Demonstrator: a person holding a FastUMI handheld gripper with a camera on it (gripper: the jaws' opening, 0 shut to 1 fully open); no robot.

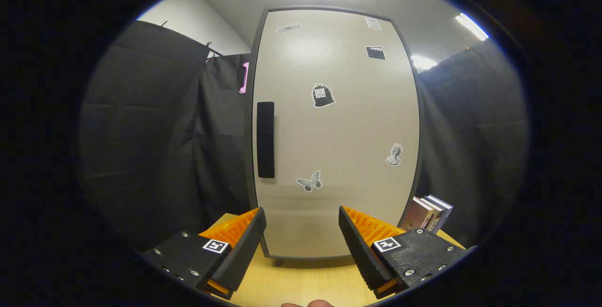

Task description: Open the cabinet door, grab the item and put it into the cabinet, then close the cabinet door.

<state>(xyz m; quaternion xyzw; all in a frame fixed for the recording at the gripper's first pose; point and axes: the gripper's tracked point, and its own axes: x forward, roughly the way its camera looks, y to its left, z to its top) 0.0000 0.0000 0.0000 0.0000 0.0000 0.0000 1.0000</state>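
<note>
The gripper (302, 229) is held wide open and empty before a closed beige sticker-dotted cabinet door (336, 133) with black vertical handle (265, 139); upright books (429, 214) are seen beside it on the wooden table (301, 283).

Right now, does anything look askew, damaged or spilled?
Nothing stands out. The cabinet door is shut and intact, the books lean beside it on the table, and the tongs are open, holding nothing.

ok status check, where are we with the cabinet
Gripper open, empty, facing the cabinet door. Door shut, black handle untouched. Books waiting right of cabinet. Nothing in the way.
</note>
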